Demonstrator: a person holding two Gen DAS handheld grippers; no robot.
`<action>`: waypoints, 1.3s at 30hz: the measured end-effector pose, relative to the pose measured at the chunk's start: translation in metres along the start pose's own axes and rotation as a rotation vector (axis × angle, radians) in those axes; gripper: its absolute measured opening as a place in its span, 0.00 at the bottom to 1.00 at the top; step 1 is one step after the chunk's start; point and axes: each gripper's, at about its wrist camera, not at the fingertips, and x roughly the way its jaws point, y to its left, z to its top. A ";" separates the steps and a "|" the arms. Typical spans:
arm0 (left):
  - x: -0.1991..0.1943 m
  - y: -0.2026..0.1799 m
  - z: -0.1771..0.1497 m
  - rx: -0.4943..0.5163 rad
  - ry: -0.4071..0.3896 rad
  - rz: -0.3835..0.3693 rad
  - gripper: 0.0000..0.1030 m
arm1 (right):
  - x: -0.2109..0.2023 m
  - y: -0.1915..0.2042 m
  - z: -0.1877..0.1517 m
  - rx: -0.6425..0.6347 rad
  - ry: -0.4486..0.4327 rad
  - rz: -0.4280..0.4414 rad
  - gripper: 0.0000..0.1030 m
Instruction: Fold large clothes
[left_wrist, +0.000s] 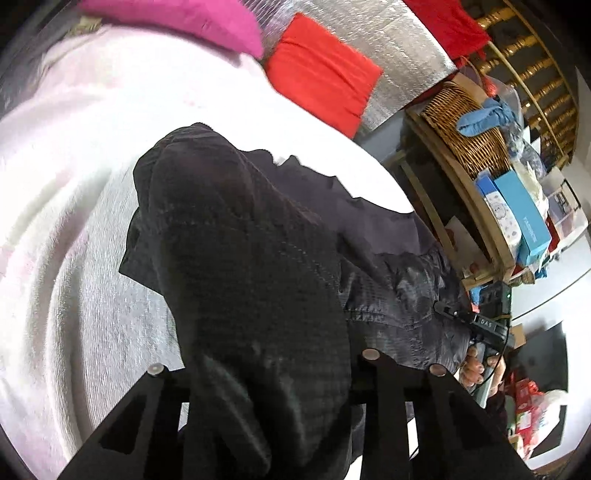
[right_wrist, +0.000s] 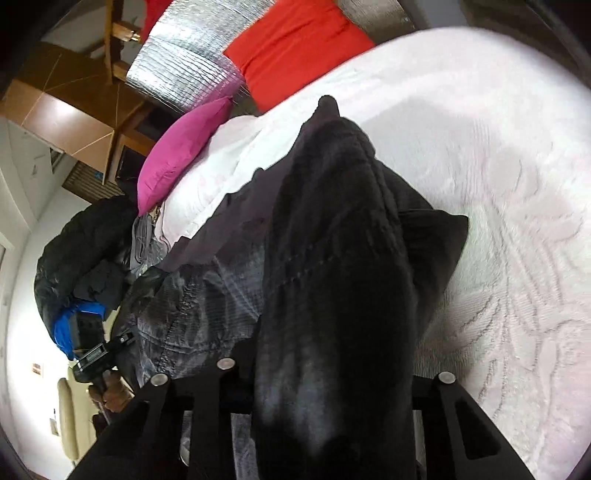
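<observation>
A large black quilted garment (left_wrist: 240, 221) lies partly spread on the white bed cover (left_wrist: 74, 184). One bunched edge rises up between the fingers of my left gripper (left_wrist: 280, 365), which is shut on it; the cloth hides the pads. In the right wrist view another lifted fold of the same garment (right_wrist: 332, 221) runs between the fingers of my right gripper (right_wrist: 317, 373), also shut on it. Each view shows the other gripper at the garment's far side: the right gripper (left_wrist: 476, 321) with a hand below it, and the left gripper (right_wrist: 96, 354).
A pink pillow (left_wrist: 177, 18) and a red pillow (left_wrist: 321, 70) lie at the head of the bed. A shelf beside the bed holds a wicker basket (left_wrist: 465, 125) and blue boxes (left_wrist: 517, 214). A dark heap of clothing (right_wrist: 81, 251) sits off the bed's other side.
</observation>
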 end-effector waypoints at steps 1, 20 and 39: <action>-0.002 -0.006 0.000 0.002 -0.006 -0.003 0.29 | -0.004 0.003 0.000 -0.006 -0.009 0.001 0.31; 0.002 0.037 -0.033 -0.133 0.120 0.192 0.72 | -0.017 -0.045 -0.021 0.185 0.069 -0.044 0.67; -0.186 -0.116 -0.136 0.071 -0.450 0.705 0.86 | -0.194 0.102 -0.150 -0.179 -0.410 -0.352 0.74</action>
